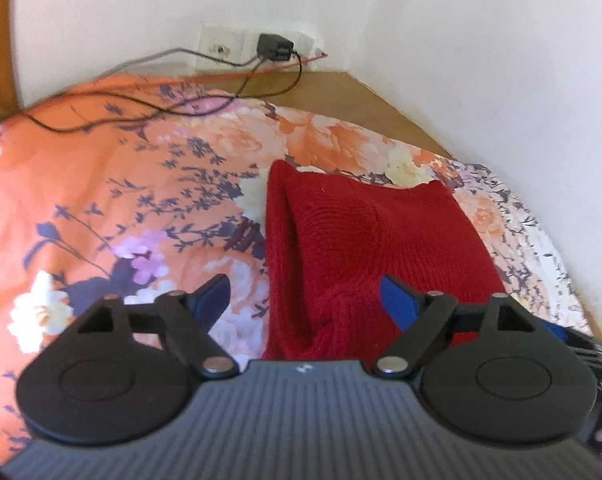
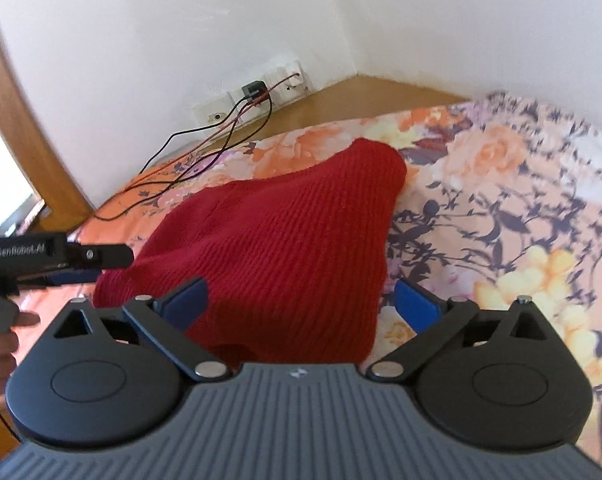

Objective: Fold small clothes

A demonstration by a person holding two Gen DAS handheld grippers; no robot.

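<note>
Tongs: left tongs (image 1: 305, 300) spread wide, right tongs (image 2: 301, 300) spread wide, both empty | red knit garment (image 2: 285, 240) lies on floral bedspread (image 2: 501, 208), between and ahead of right tongs' fingers, overlapping left tongs' right finger (image 1: 399, 300)

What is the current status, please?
Left gripper open, right gripper open, both at near edge of red knit. Knit lies on floral bedspread, not gripped. Cables on bed beyond, not in the way.
</note>
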